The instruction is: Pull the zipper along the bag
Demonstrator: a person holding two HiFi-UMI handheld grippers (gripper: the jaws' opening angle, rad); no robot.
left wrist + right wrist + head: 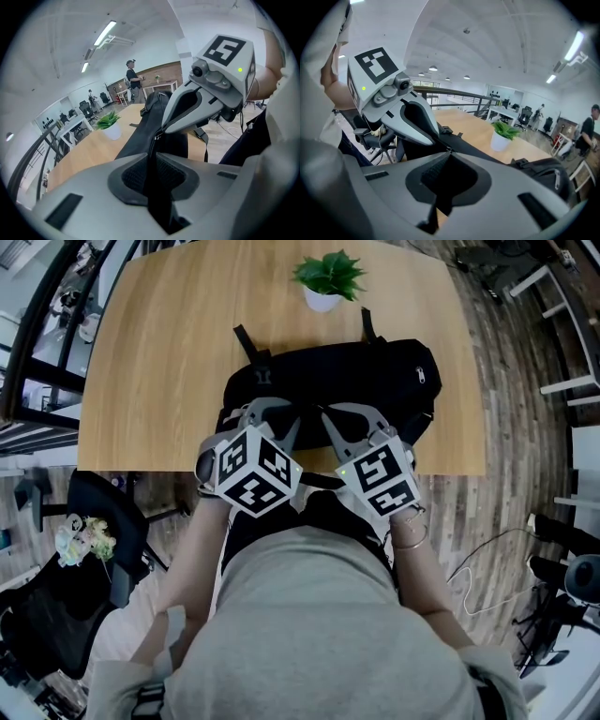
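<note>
A black bag [375, 381] lies on the wooden table [159, 381], close to its near edge. Both grippers meet at the bag's near side. My left gripper [292, 420] is shut on a raised fold of the bag's black fabric [145, 126], which runs straight through its pads [138, 176]. My right gripper [328, 418] is shut, its tips pinched on the small metal zipper pull [158, 136] just ahead of the left jaws. In the right gripper view its own jaws are closed to a point [447, 153], with the left gripper [440, 143] touching distance away.
A small green plant in a white pot [325, 282] stands behind the bag at the table's far edge. Black straps [251, 345] trail off the bag's far side. An office chair [84, 549] stands at my left, below the table edge. A person [132, 79] stands far off.
</note>
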